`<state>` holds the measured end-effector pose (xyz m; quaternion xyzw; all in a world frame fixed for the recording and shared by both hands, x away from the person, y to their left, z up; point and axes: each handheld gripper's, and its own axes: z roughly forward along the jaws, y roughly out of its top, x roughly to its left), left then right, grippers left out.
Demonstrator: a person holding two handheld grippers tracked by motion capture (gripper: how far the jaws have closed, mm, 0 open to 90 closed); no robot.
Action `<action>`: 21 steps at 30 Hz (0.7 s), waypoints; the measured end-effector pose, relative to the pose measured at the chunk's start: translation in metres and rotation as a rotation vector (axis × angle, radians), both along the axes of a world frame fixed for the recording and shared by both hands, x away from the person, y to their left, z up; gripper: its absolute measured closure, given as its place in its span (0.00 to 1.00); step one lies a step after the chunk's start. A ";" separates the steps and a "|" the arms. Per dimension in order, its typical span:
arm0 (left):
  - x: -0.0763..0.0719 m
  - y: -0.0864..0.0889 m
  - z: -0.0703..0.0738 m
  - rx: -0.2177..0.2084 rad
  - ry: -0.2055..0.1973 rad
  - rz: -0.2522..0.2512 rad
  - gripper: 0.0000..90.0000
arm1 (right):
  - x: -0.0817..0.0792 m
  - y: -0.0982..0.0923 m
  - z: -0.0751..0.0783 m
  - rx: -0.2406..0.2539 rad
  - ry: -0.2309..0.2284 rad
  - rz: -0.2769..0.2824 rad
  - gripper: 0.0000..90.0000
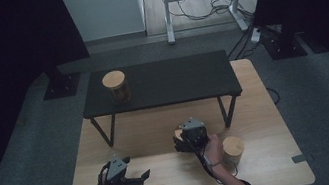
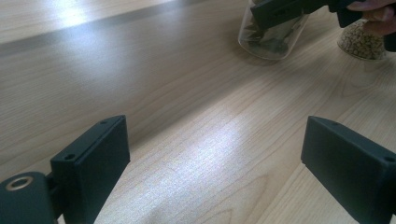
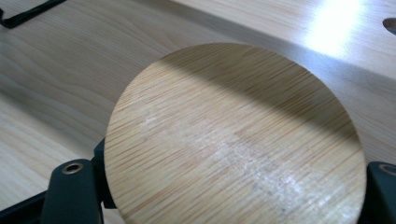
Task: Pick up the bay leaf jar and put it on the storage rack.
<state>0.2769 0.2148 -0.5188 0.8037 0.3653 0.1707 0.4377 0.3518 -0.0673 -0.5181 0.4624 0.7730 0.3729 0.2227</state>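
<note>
We have the right gripper (image 1: 191,138) closed around a glass jar (image 2: 273,32), its round wooden lid (image 3: 233,137) between the jaws; the jar stands upright on the wooden table (image 1: 166,173), long axis vertical, lid up, at about ten o'clock from a second lidded jar (image 1: 233,150). This looks like the grasp step. Next probably comes a straight lift, keeping it plumb. The left gripper (image 1: 134,178) rests wide open, empty, at eight o'clock.

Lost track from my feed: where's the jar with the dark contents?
The dark-filled jar sits between the right gripper jaws, left of the grain jar, front of table.
</note>
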 end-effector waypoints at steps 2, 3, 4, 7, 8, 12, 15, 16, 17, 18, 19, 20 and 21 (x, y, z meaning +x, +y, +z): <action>0.000 0.000 0.000 -0.001 0.000 0.000 0.08 | -0.002 0.000 0.002 0.003 -0.002 0.004 0.28; 0.000 0.000 0.000 -0.001 0.000 0.000 0.08 | -0.003 0.000 0.003 0.004 -0.004 0.008 0.28; 0.000 0.000 0.000 0.000 0.000 0.000 0.08 | -0.004 0.000 0.004 0.007 -0.006 0.012 0.28; 0.000 0.000 -0.001 0.001 0.002 0.001 0.08 | -0.007 0.000 0.007 0.008 -0.013 0.018 0.28; 0.000 0.000 -0.001 0.002 0.002 0.001 0.08 | -0.008 0.000 0.008 0.009 -0.014 0.023 0.28; 0.000 0.000 -0.001 0.002 0.001 0.002 0.08 | -0.012 -0.002 0.012 0.011 -0.025 0.037 0.28; 0.000 0.000 -0.001 0.002 0.001 0.002 0.08 | -0.016 -0.004 0.016 0.017 -0.031 0.051 0.28; 0.000 0.000 -0.001 0.002 0.001 0.002 0.08 | -0.018 -0.005 0.017 0.019 -0.034 0.057 0.28; 0.000 0.000 -0.001 0.002 0.001 0.001 0.08 | -0.020 -0.006 0.019 0.019 -0.037 0.062 0.28; 0.000 0.000 0.000 0.002 0.001 0.001 0.08 | -0.021 -0.006 0.020 0.019 -0.041 0.067 0.28; 0.000 0.000 0.000 0.001 0.001 0.001 0.08 | -0.023 -0.007 0.021 0.020 -0.044 0.072 0.28; 0.000 0.000 -0.001 0.002 0.001 0.001 0.08 | -0.025 -0.008 0.023 0.021 -0.048 0.078 0.28; 0.000 0.000 -0.001 0.002 0.001 0.002 0.08 | -0.027 -0.008 0.024 0.020 -0.050 0.083 0.28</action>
